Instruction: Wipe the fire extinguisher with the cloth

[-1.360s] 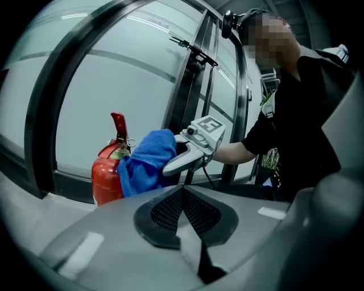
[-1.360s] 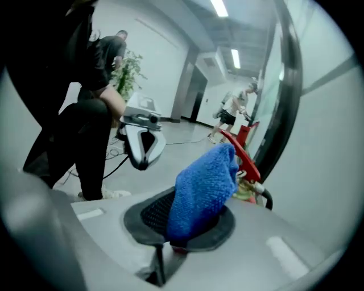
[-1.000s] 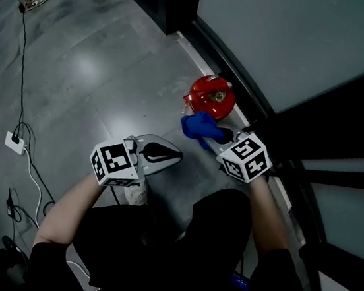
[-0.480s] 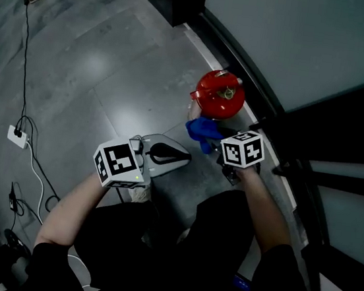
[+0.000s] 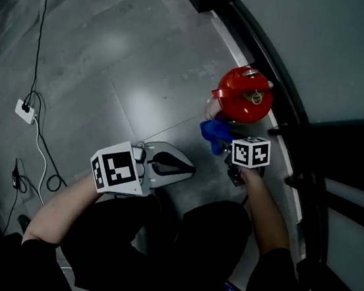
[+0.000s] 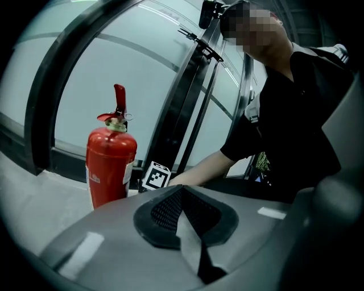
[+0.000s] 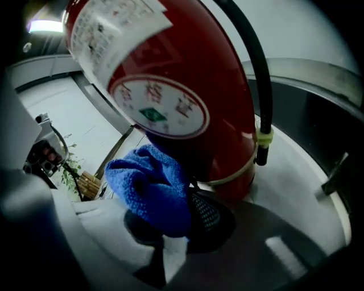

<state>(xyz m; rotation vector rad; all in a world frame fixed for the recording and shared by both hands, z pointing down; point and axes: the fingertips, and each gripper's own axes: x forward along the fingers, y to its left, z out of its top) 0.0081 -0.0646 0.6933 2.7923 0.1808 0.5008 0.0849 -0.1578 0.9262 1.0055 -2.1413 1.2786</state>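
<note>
Right gripper (image 7: 190,219) has swung round since a second ago. Its marker cube (image 5: 251,152) now sits just below the fire extinguisher (image 5: 243,95) instead of off to the lower right, and the whole scene has slid right in the head view. The left gripper (image 6: 186,209) has barely budged.

Starting close in, the left gripper is held low over the grey floor (image 5: 114,53), well apart from the extinguisher. Its jaws are pressed together with nothing between them.

Past that, the right gripper's jaws are clamped on a bunched-up blue cloth (image 7: 151,187). The cloth is pushed up against the lower part of the red cylinder, just under its round label (image 7: 159,111).

A black hose (image 7: 256,74) runs down the extinguisher's side, strapped on with a yellowish tie. The extinguisher stands upright on the floor right by the glass wall (image 5: 327,54).
</note>
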